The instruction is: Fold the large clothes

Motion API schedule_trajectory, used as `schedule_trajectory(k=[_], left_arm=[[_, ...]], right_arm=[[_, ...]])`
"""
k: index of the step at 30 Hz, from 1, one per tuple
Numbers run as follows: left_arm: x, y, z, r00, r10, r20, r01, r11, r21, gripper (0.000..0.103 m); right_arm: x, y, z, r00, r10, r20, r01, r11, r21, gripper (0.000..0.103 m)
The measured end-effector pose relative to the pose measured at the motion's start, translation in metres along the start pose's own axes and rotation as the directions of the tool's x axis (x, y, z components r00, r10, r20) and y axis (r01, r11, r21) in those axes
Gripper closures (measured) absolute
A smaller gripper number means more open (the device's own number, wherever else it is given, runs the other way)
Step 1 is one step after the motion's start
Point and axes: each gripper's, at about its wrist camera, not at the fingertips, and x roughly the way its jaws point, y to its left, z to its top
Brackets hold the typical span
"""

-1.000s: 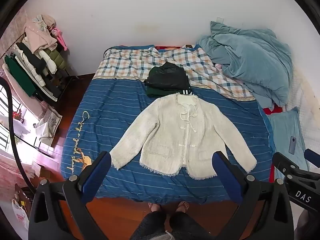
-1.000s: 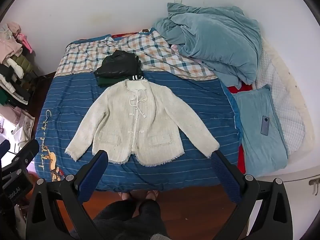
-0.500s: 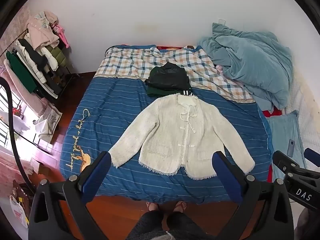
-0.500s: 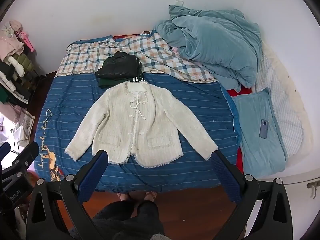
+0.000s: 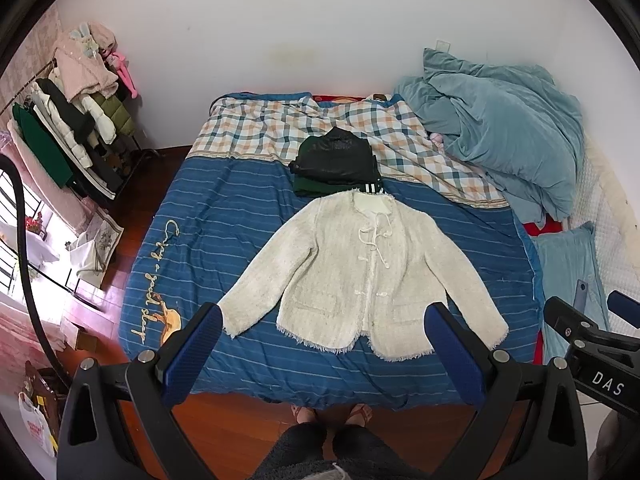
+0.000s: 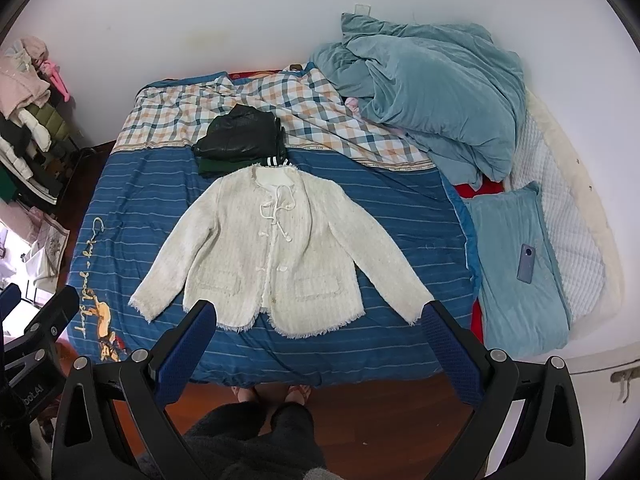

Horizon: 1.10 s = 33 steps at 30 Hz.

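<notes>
"DAS" on right gripper (image 5: 592,344)

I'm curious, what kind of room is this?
Most likely a bedroom: there is a bed with a rumpled blue duvet, and a rack of hanging clothes by the wall.

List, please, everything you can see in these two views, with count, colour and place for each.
jacket: one, cream, spread flat and face up on the blue bedspread, sleeves out.
folded clothes: one small stack, black over dark green, just beyond the jacket's collar.
bedspread: one, blue striped, covering the bed.
checked blanket: one, orange, blue and white, at the head of the bed.
duvet: one, grey-blue, heaped at the far right.
pillow: one, light blue, right of the bed.
phone: one, blue-grey, on the pillow.
clothes rack: one, mixed garments, left wall.
left gripper: fingers open, empty.
right gripper: fingers open, empty.
</notes>
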Motion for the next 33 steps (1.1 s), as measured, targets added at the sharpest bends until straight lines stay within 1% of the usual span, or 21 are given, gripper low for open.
schedule_trajectory(k=[13,21,28,33], left_arm=[[0.0,0.001,0.002,1.0,0.001,0.004,-0.001,1.0,0.002,0.0],[-0.001,0.002,0.006,1.0,0.0,0.007,0.0,1.0,0.003,0.0],[-0.001,0.0,0.01,1.0,0.001,0.017,-0.001,1.0,0.006,0.0],[-0.001,0.001,0.006,1.0,0.001,0.019,-0.001,1.0,0.008,0.0]], right_arm=[[-0.002,0.003,0.003,1.0,0.0,0.002,0.0,1.0,-0.002,0.0],[-0.007,0.006,0.012,1.0,-0.003,0.007,0.003,1.0,-0.008,0.0],[-0.007,0.006,0.01,1.0,-0.004,0.01,0.004,1.0,-0.01,0.0],[-0.008,0.005,0.015,1.0,-0.007,0.01,0.007,1.0,-0.015,0.0]])
